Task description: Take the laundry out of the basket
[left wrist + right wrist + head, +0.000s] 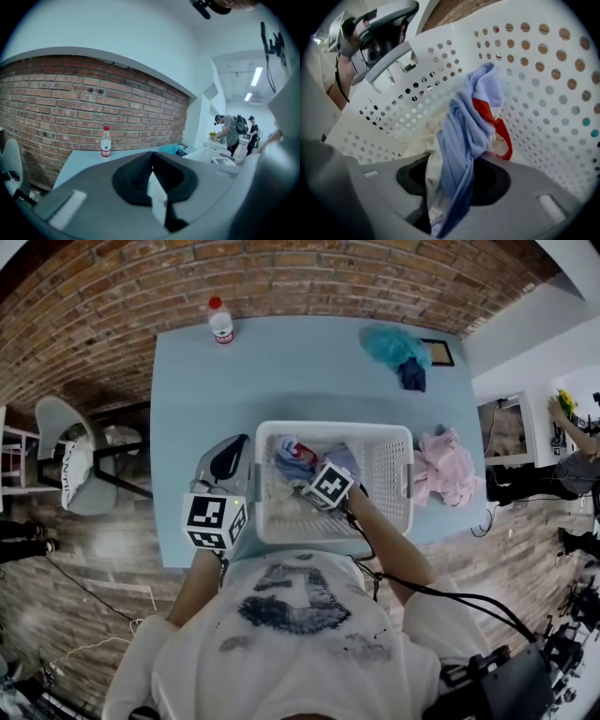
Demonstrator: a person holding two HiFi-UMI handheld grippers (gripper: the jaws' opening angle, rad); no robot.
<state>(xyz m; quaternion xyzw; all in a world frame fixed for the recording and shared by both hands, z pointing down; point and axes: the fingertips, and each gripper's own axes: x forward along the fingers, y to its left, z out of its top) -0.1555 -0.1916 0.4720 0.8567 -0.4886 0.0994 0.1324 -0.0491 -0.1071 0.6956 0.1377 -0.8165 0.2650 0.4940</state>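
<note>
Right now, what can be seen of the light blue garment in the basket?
The light blue garment is soft, thin-looking cloth with red-orange trim, bunched into a twisted rope. The right tongs are shut on one end, together with a cream cloth. The rest is inside the white perforated basket.

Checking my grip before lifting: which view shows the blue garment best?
The right gripper view: the blue garment fills it, clamped in the right gripper. The head view shows only a scrap inside the basket; the left gripper view shows none.
</note>
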